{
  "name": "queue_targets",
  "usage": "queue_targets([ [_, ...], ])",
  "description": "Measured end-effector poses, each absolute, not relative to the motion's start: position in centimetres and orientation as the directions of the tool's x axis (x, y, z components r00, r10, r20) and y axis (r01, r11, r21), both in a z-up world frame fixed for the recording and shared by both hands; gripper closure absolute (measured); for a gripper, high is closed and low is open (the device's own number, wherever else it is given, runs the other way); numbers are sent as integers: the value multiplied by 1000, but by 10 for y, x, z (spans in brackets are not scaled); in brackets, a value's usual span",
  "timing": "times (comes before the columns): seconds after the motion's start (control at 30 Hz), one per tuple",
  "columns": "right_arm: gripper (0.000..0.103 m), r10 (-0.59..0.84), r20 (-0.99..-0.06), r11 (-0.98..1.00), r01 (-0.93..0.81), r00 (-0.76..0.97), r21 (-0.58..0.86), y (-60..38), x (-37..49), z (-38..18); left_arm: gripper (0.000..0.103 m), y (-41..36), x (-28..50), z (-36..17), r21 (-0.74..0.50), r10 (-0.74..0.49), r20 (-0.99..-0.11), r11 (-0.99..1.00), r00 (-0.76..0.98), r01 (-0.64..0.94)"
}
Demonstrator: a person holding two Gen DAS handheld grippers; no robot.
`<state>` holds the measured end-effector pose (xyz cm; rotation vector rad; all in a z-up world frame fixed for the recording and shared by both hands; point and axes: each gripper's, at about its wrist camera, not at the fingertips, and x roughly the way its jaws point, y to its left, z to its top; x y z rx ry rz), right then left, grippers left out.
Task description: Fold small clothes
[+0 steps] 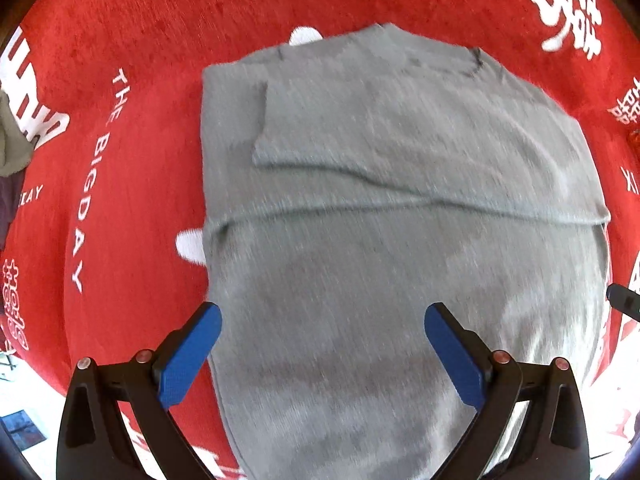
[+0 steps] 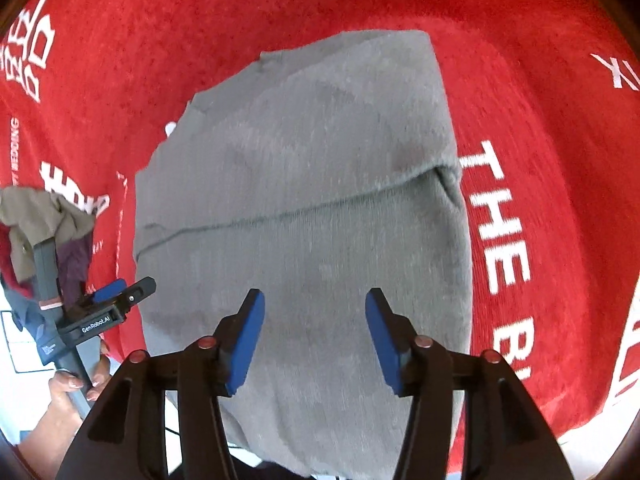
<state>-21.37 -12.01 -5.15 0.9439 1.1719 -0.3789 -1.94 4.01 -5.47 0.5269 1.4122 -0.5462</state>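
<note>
As seen, hand-held gripper [image 2: 315, 336] agape, empty.

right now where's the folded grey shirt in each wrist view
Left wrist view: the grey shirt fills the centre, running under the open left gripper.
Right wrist view: the grey shirt fills the centre, beyond the open right gripper.
Shared landmark: the white "THE BIGDAY" lettering on the red cloth.

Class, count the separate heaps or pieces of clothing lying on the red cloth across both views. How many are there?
2. The grey garment lies folded in the middle of the red cloth. A crumpled pile of clothes sits at the cloth's left edge; it may hold several pieces, which cannot be told apart.
</note>
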Motion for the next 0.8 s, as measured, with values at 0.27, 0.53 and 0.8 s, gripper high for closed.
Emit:
queue_targets([
  [0.27, 34, 216, -914, 612, 682, 343, 400, -108, -228, -48, 1, 32, -58, -51, 28, 1, -999, 749, 41, 662],
  [0.53, 33, 243, -913, 609, 681, 327, 406, -105, -241, -56, 1, 5, -102, -52, 70, 64, -997, 694, 34, 717],
  [0.8, 33, 275, -908, 601, 680, 317, 420, -114, -253, -61, 1, -22, -150, -46, 60, 85, -996, 681, 3, 730],
])
